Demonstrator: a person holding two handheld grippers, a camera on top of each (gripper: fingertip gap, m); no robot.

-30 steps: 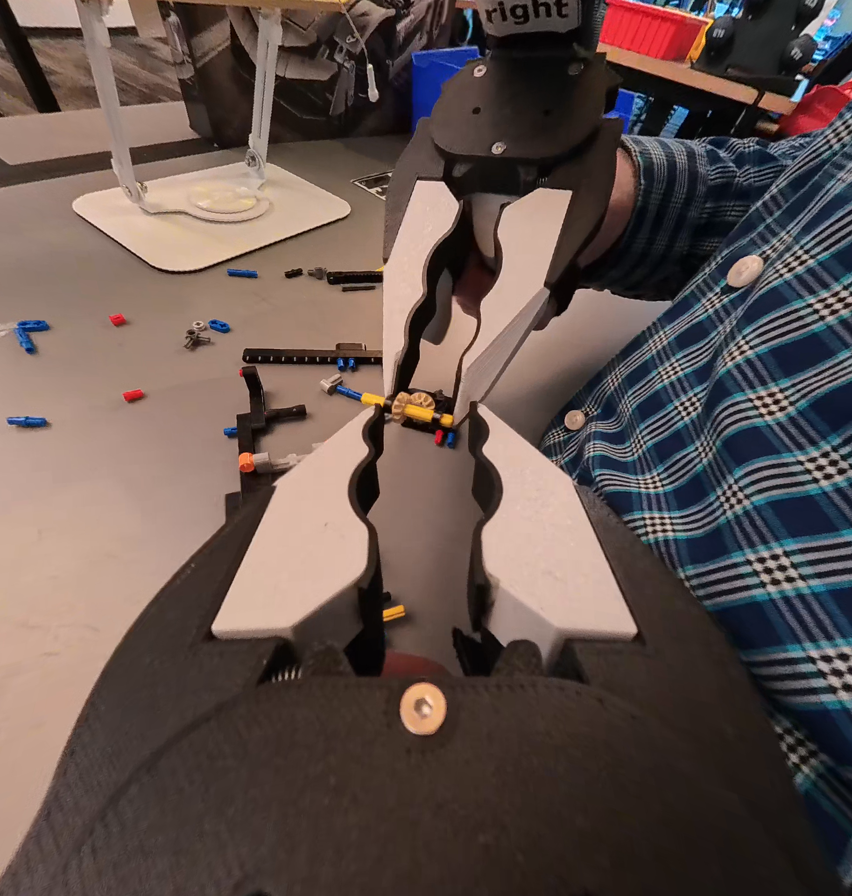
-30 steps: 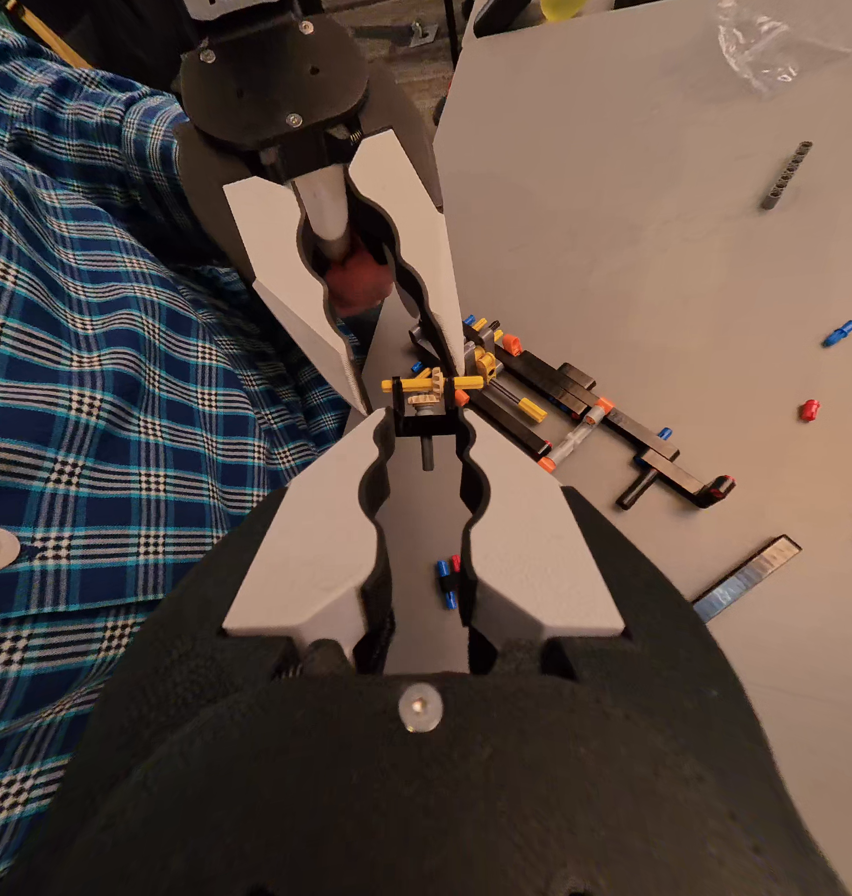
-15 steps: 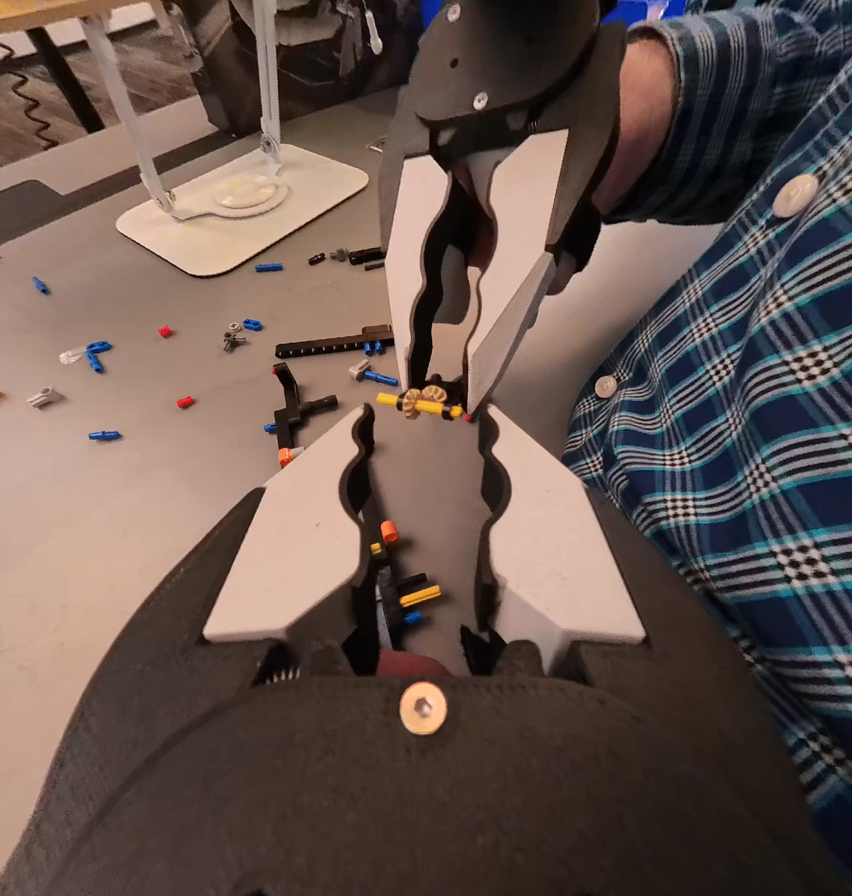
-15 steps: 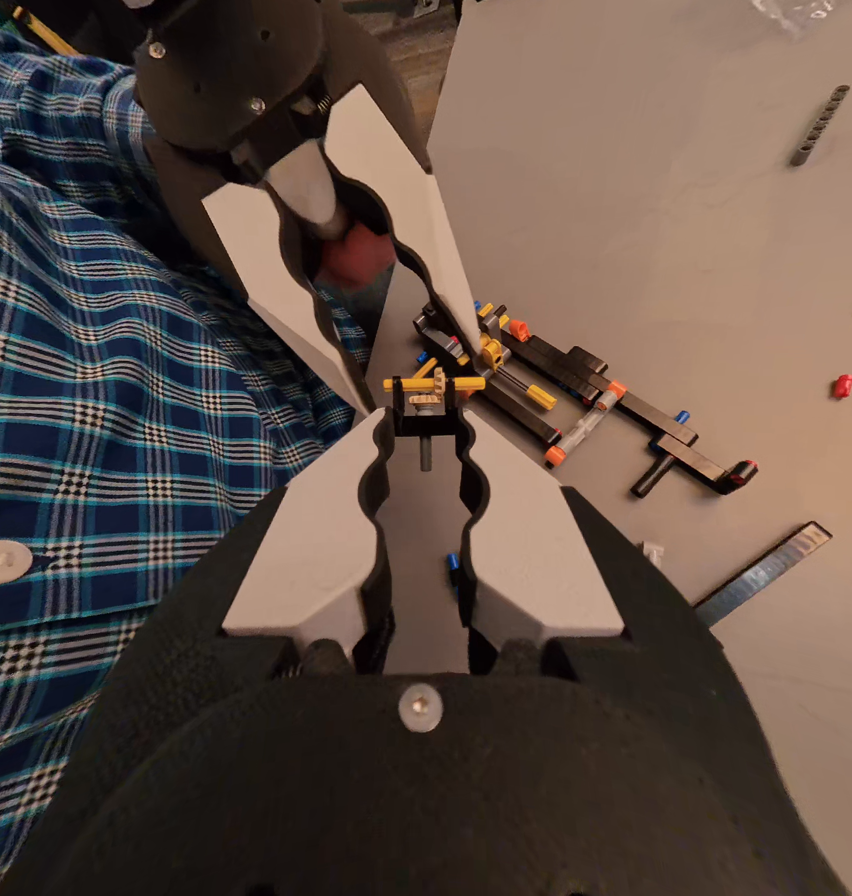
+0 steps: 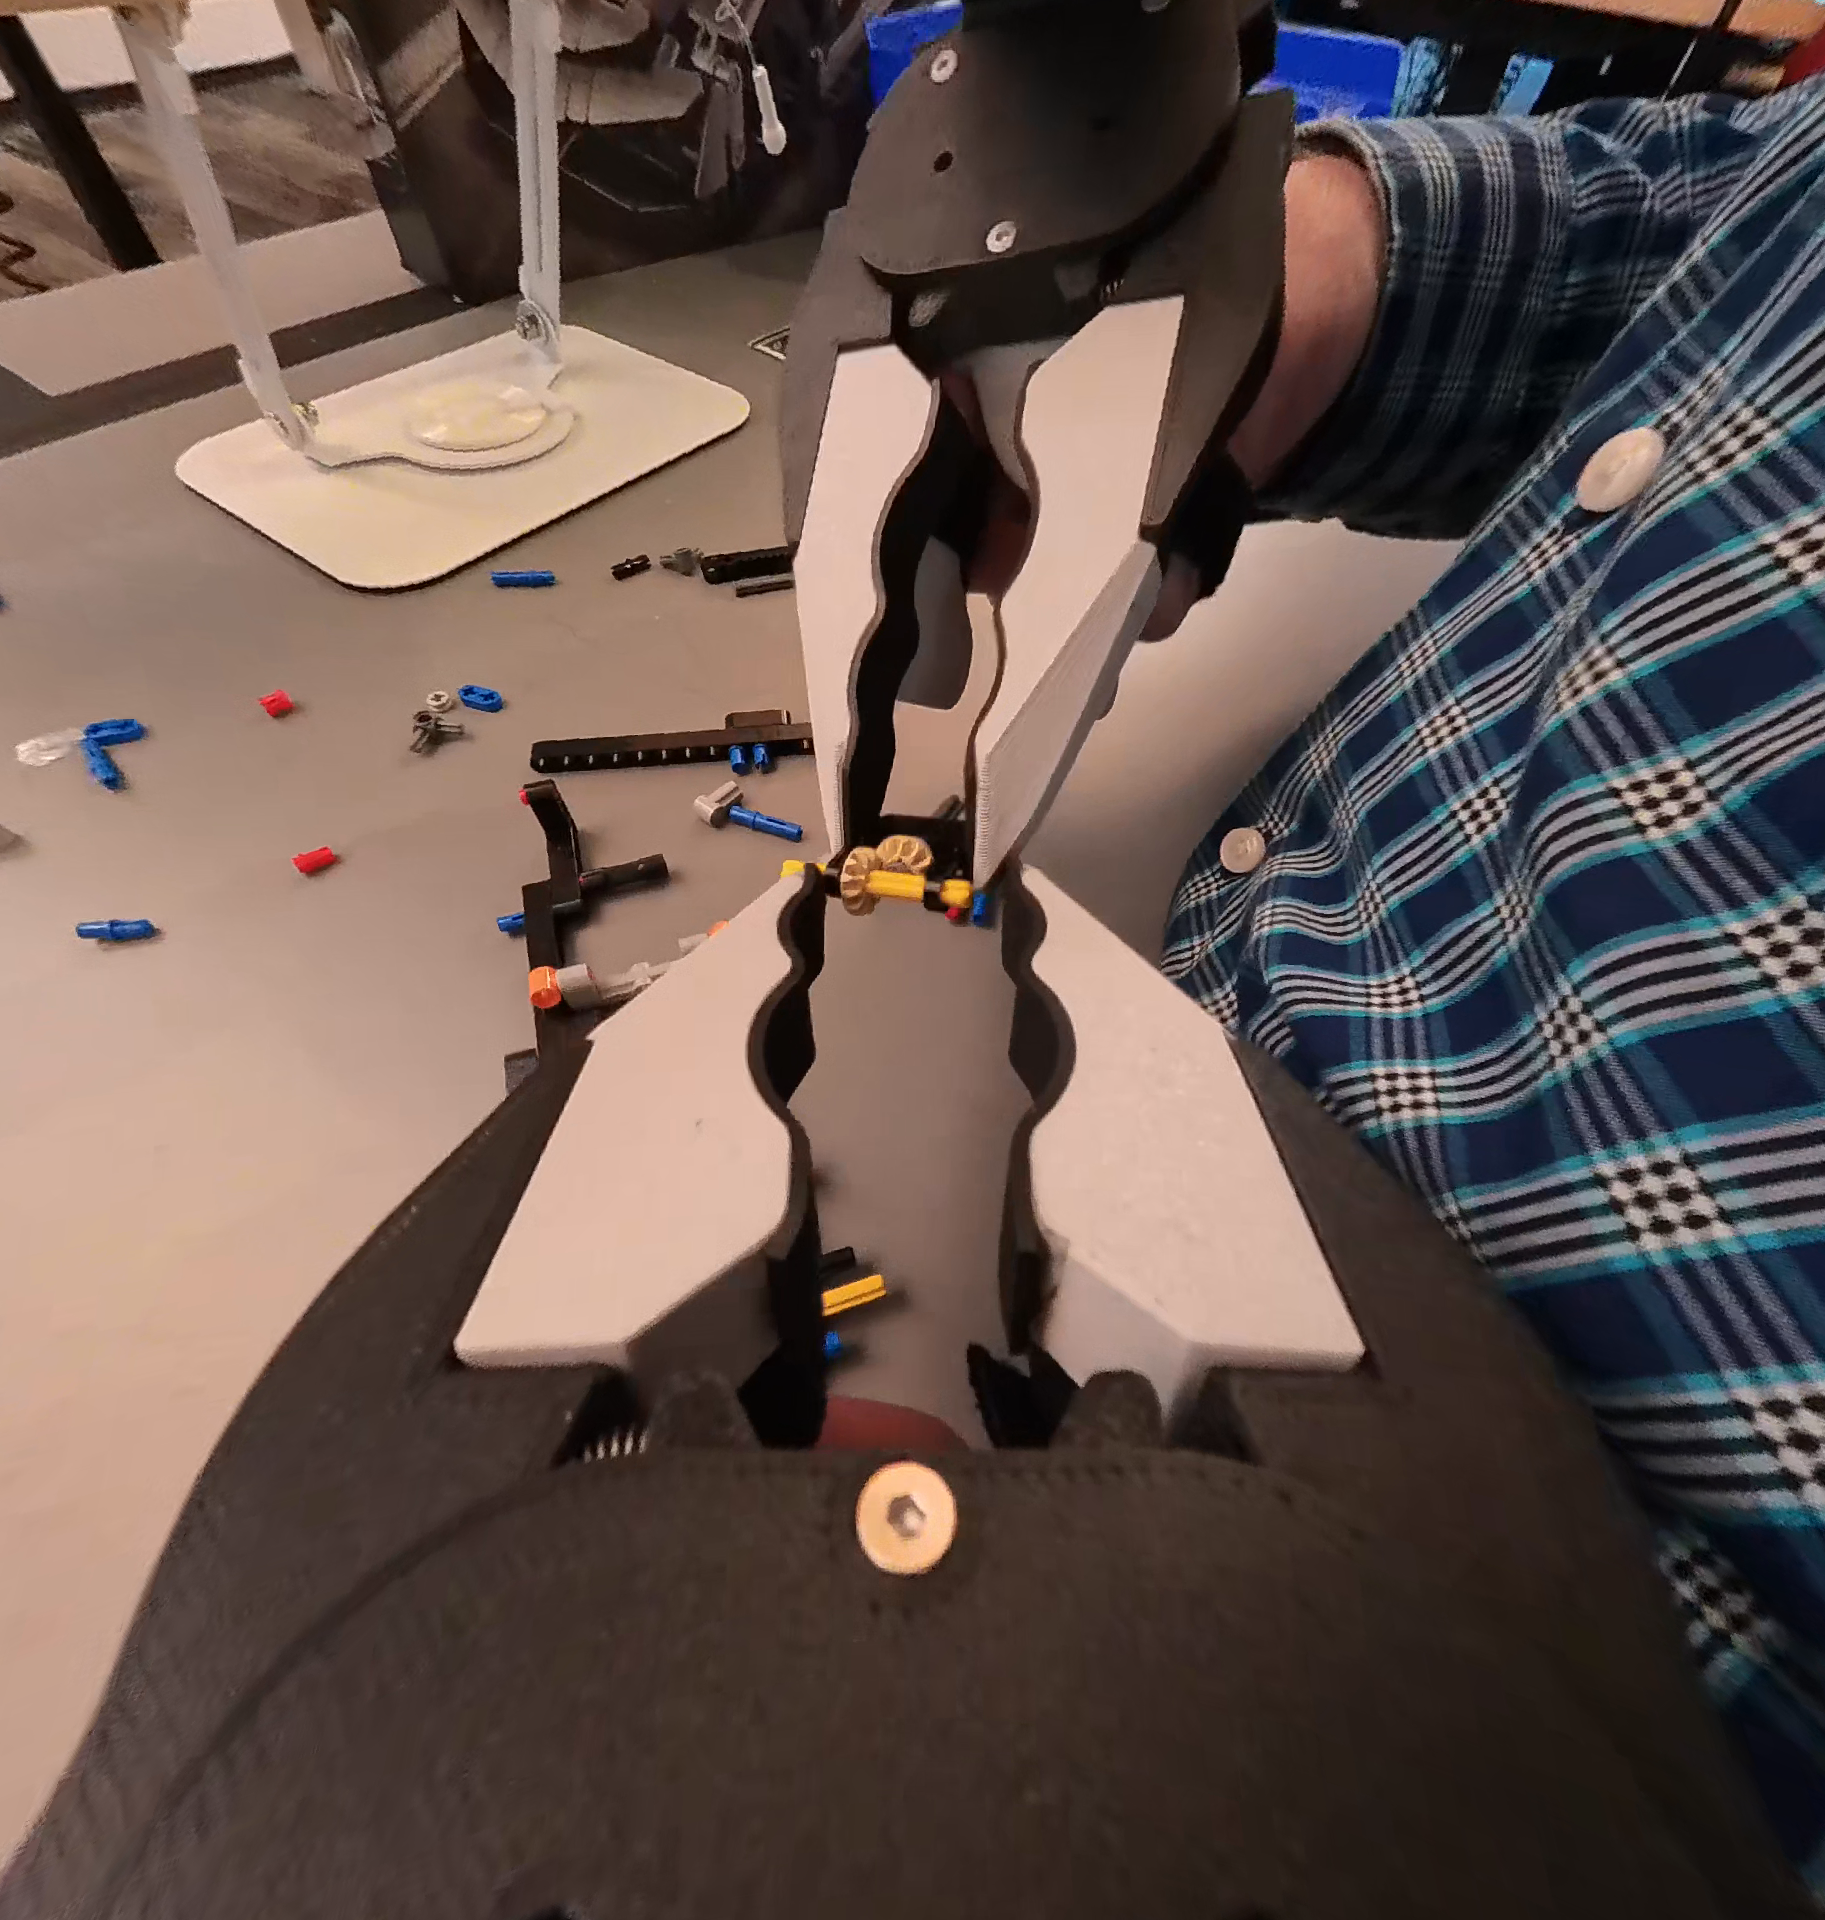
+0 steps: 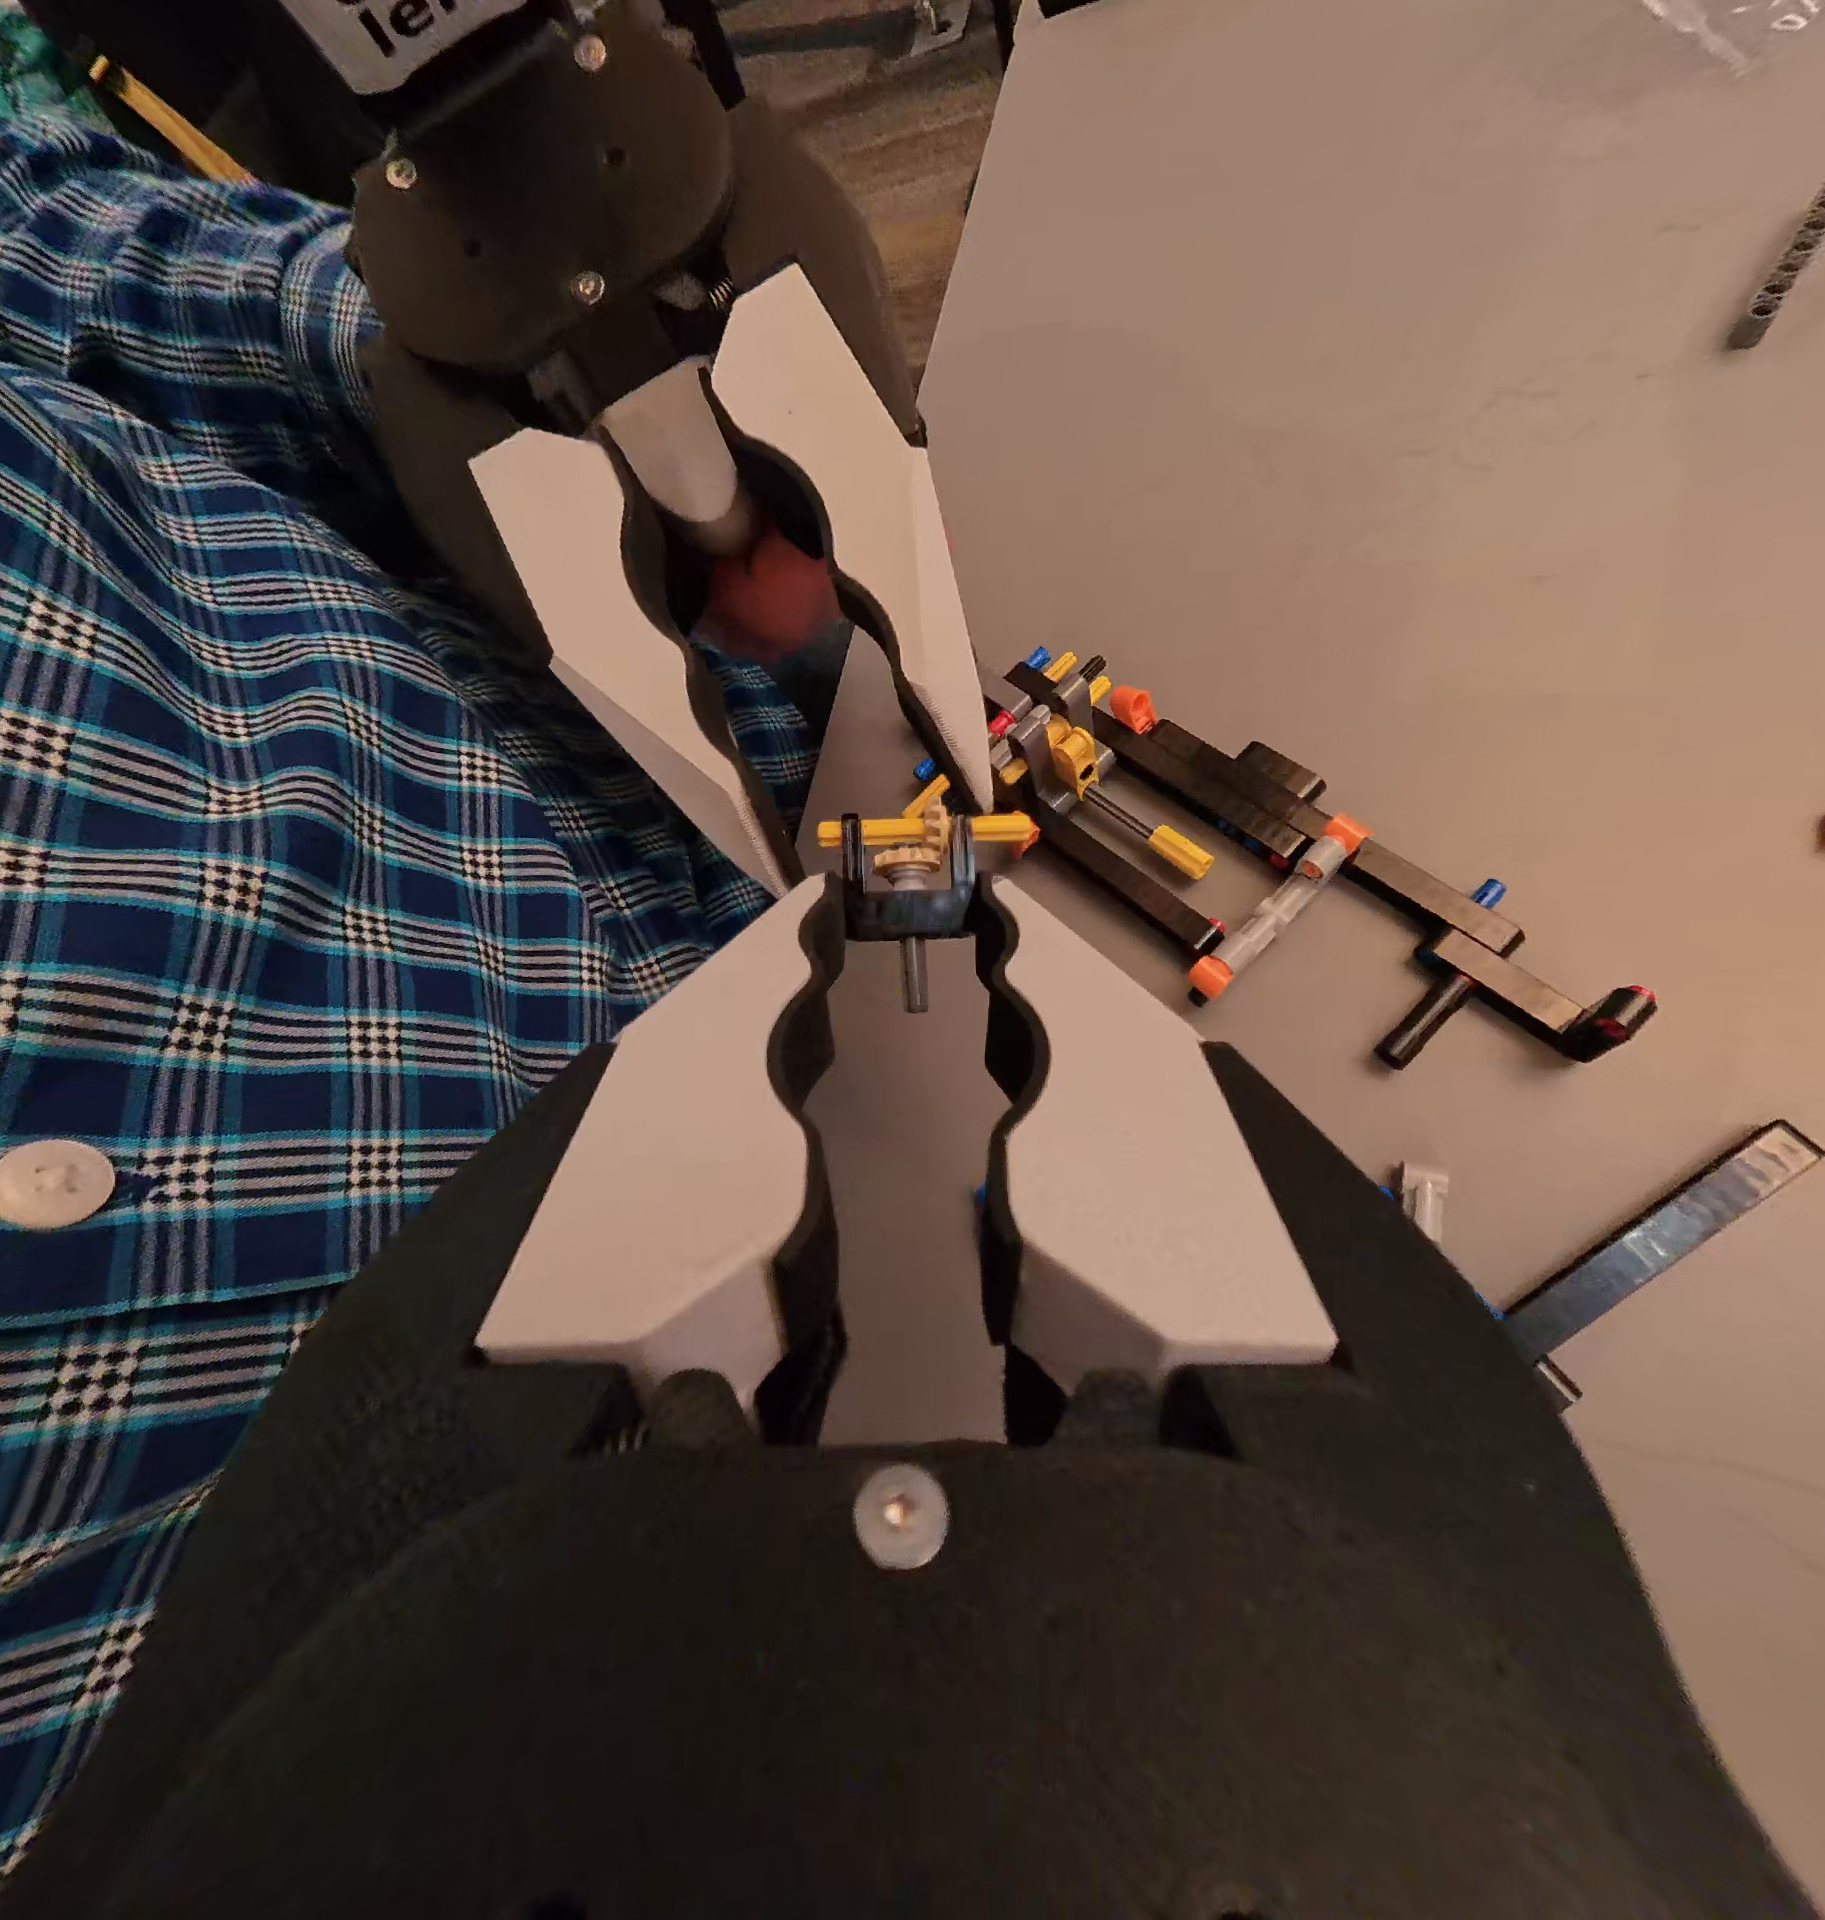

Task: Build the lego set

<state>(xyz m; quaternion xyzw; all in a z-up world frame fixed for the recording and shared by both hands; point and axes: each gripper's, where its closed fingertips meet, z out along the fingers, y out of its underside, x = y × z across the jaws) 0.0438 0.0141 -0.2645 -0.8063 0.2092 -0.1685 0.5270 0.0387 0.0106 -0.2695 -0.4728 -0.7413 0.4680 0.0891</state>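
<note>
Right tongs [image 6: 906, 894] clamped on black yoke of gear subassembly [image 6: 913, 868]; left tongs [image 5: 903, 904] narrow, pinching yellow axle [image 5: 903, 885]. Light, rigid, press-fit, pops apart; grip yoke, not axle

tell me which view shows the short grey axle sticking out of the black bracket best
The right wrist view: the grey axle points toward the camera, clear between the right gripper fingers holding the black bracket. In the left wrist view the axle is hidden; only the tan gears and yellow axle show.
</note>
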